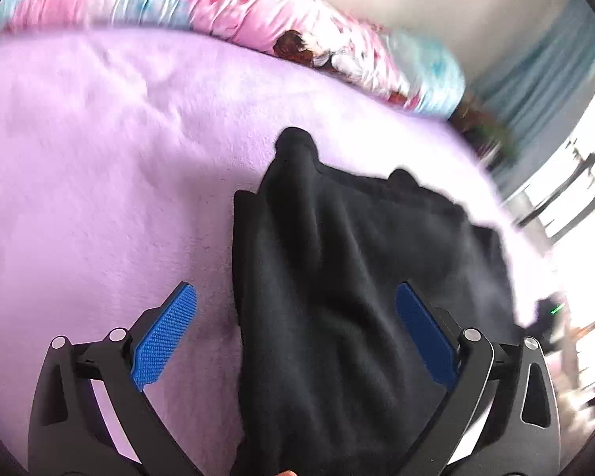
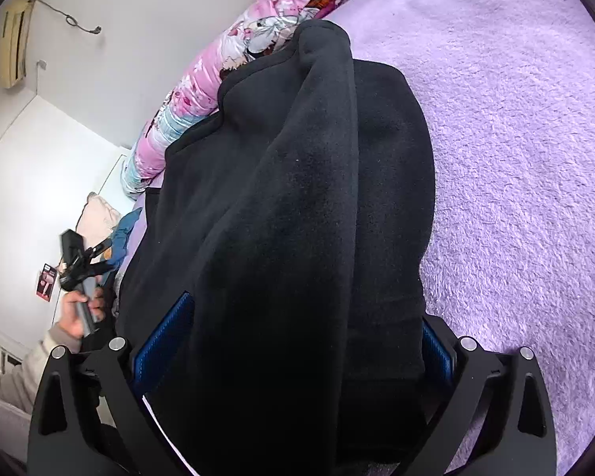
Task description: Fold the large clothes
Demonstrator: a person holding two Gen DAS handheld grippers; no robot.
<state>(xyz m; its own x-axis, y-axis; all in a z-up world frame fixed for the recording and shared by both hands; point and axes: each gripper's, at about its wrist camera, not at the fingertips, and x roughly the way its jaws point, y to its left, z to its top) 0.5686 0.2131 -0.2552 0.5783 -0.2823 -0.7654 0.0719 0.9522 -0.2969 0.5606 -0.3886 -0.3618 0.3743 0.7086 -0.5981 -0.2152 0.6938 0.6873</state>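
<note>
Black fleece garment (image 1: 337,277) lies bunched on the lilac blanket (image 1: 99,178), beside the floral quilt (image 1: 258,12). Left gripper (image 1: 295,337) hangs over it, jaws spread wide. Right gripper (image 2: 297,341) stands wide too, fabric draped between its fingers.

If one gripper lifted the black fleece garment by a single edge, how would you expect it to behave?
The black garment would probably sag and trail, since it already drapes in soft folds. Its thick, fuzzy cloth looks bulky, so likely fairly heavy. The napped surface and the fuzzy purple blanket suggest it would drag rather than slide.
</note>
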